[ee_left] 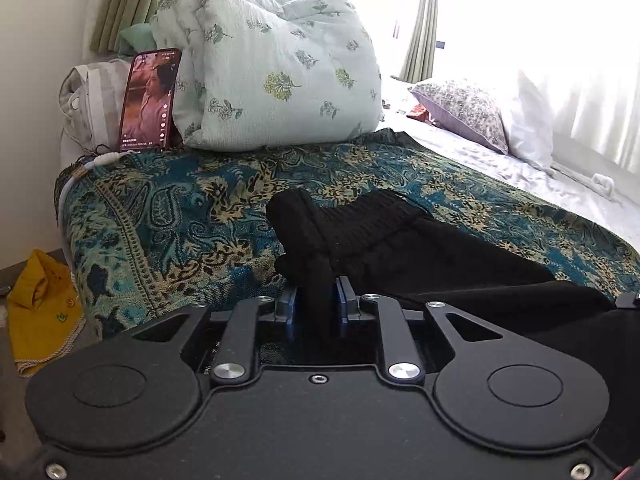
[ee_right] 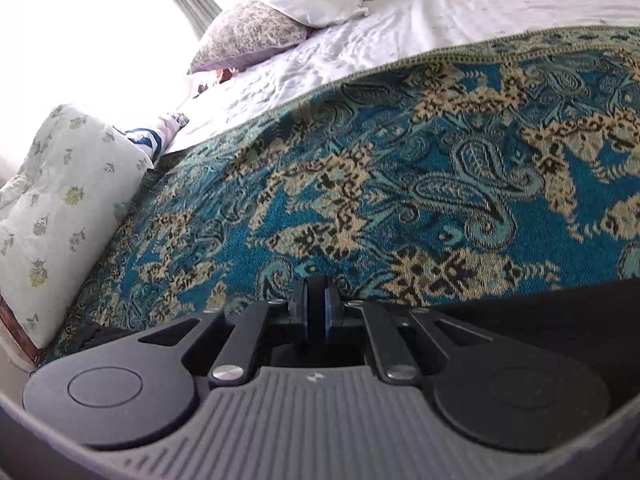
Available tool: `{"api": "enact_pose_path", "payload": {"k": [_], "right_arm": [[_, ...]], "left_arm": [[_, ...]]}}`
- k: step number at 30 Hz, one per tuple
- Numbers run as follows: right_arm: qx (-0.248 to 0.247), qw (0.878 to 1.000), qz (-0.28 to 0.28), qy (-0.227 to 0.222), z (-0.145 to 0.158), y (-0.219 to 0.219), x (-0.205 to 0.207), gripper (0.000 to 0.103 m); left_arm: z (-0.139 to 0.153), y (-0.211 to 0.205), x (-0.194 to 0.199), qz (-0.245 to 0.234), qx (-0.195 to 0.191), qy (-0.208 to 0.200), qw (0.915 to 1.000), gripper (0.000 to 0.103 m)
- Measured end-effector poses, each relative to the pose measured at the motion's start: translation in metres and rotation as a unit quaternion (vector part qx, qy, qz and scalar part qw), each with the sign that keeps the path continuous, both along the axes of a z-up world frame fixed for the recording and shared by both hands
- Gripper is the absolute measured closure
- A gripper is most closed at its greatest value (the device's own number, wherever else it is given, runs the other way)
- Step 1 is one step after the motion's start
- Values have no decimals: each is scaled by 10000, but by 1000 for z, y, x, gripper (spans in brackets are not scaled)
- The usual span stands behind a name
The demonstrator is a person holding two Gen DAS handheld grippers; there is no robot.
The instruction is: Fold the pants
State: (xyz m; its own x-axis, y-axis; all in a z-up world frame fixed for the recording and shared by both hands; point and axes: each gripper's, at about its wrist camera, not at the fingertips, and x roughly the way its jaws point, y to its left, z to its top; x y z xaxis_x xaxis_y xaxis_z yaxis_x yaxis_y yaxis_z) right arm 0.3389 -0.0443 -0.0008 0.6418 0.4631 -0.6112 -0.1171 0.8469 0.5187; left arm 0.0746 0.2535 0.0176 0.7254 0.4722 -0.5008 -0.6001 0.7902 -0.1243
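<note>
Black pants (ee_left: 404, 240) lie on a teal paisley blanket (ee_left: 180, 216), with the ribbed waistband toward the far side. My left gripper (ee_left: 318, 300) is shut on a bunched fold of the waistband, which stands up between the blue pads. In the right wrist view, my right gripper (ee_right: 316, 308) is shut on a thin edge of the black pants (ee_right: 560, 320), whose fabric spreads to the right behind the fingers. The blanket (ee_right: 400, 160) fills that view.
A floral quilt bundle (ee_left: 264, 68) and a lit phone (ee_left: 148, 100) stand at the blanket's far edge. A purple pillow (ee_left: 464, 112) lies on the white sheet (ee_left: 500, 168). A yellow garment (ee_left: 44, 308) is on the floor at left.
</note>
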Motion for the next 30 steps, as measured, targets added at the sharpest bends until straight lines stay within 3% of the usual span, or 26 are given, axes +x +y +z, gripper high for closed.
{"api": "enact_pose_path", "payload": {"k": [1, 5, 8, 10, 13, 15, 17, 21, 24, 26, 28, 30], "right_arm": [[27, 10000, -22, -71, 5, -3, -2, 63], [15, 9986, -138, -508, 29, -20, -21, 40], [-259, 9964, -192, -790, 39, -37, -40, 40], [-910, 9909, -198, -975, 42, -41, -52, 40], [-2318, 9655, -21, -1183, 37, -37, -66, 40], [-2903, 9489, 127, -1233, 28, -36, -74, 40], [-3054, 9445, 226, -1192, 21, -39, -78, 39], [-2758, 9553, 325, -1010, 10, -47, -79, 39], [-3223, 9427, -9, -865, 0, -50, -74, 40], [-3345, 9384, -405, -771, -1, -65, -71, 37], [-3606, 9261, -894, -661, 3, -79, -72, 37], [-3614, 9239, -853, -920, 11, -89, -90, 38]], "left_arm": [[1, 0, 0, 28, -10, 27, 10000, 74], [11, 1, -13, 245, -34, -129, 9996, 55], [25, -5, -24, 340, 84, -356, 9988, 53], [36, -14, -29, 298, 227, -493, 9981, 53], [50, -37, -30, -8, 452, -628, 9970, 53], [54, -57, -25, -379, 524, -602, 9961, 53], [51, -77, -19, -777, 403, -502, 9949, 53], [29, -114, -9, -1301, 449, -130, 9904, 56], [13, -130, -4, -1422, 649, 284, 9873, 57], [2, -131, -2, -1343, 769, 598, 9861, 60], [-4, -127, -3, -1231, 815, 752, 9862, 60], [-3, -123, -10, -1148, 854, 759, 9868, 60]]}}
